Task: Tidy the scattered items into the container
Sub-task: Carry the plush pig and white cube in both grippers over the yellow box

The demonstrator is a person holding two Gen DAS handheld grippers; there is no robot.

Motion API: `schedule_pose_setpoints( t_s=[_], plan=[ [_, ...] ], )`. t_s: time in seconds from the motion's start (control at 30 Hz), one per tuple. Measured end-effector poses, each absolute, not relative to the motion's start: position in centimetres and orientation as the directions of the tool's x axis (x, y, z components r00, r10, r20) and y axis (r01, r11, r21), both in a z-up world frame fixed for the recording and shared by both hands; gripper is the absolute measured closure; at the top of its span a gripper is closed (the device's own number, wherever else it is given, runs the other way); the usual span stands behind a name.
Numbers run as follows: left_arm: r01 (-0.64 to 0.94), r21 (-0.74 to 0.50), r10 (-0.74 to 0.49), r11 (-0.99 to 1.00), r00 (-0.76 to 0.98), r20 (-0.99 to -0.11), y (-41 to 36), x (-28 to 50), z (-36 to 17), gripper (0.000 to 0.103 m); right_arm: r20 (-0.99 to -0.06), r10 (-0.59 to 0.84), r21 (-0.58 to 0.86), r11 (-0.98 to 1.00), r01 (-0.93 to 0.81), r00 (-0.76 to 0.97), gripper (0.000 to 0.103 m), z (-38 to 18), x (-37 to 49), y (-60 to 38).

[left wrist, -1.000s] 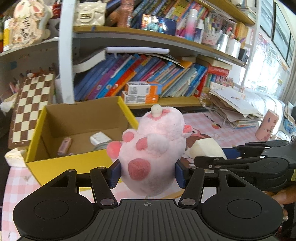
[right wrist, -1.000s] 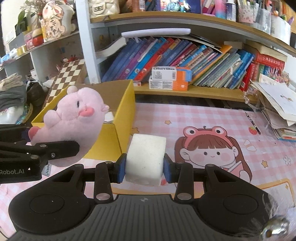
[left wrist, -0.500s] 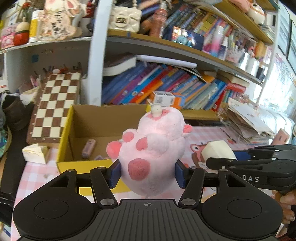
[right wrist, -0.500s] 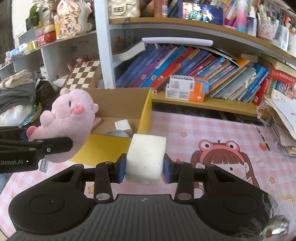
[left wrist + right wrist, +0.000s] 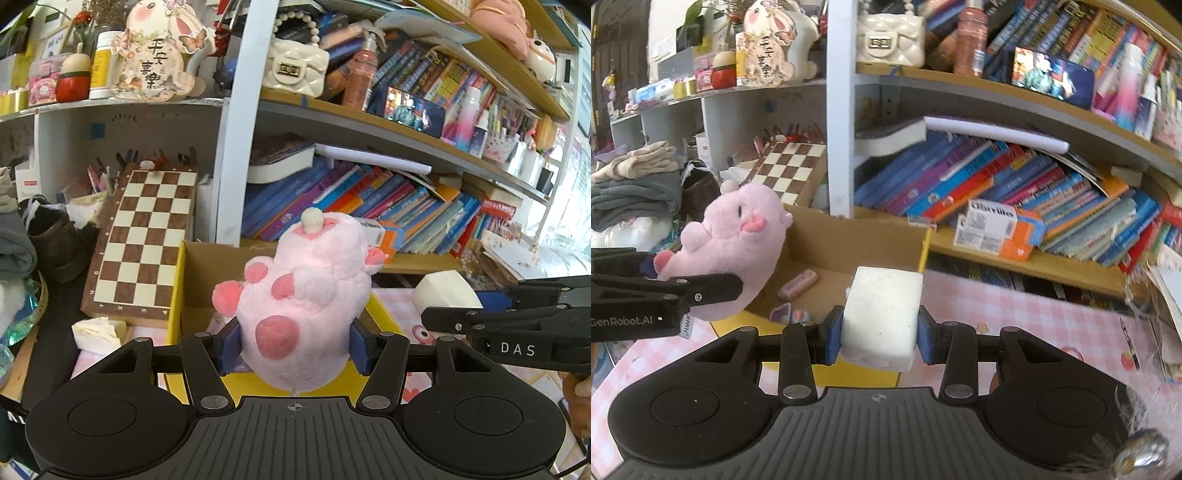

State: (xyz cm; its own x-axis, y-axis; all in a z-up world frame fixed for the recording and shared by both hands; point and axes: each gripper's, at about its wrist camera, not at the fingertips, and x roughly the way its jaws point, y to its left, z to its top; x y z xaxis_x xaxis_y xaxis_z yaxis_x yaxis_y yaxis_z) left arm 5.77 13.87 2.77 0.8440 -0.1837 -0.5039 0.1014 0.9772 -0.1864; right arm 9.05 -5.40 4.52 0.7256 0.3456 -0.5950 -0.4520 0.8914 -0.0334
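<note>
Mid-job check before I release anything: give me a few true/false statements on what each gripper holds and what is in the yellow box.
1. The left gripper is shut on the pink plush pig. True.
2. The right gripper is open and holds nothing. False: it is shut on a white foam block.
3. The yellow cardboard box has nothing in it. False: a small pink case and other small items lie on its floor.
4. The plush pig is lying on the floor of the box. False: it is held in the air at the box's near edge.
5. A chessboard leans against the shelf to the left of the box. True.
</note>
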Motion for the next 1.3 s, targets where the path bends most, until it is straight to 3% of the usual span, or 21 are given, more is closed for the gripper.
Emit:
schedule_pose_setpoints(
  t_s=[0.63,1.3],
  plan=[
    [0.091,-0.163,-0.165,0.982,0.830,-0.532,15.0,10.8,1.6,0.045,-0.620,0.369,-0.045,0.864,-0.502,0.692,0.066,3.6,13.7,-2.1],
    [0.129,-0.032,-0.119,0.991,0.753,-0.647,14.6,18.1,-1.7,0.045,-0.686,0.406,-0.008,0.826,-0.564,0.604,0.066,-0.2,18.9,0.2]
  ],
)
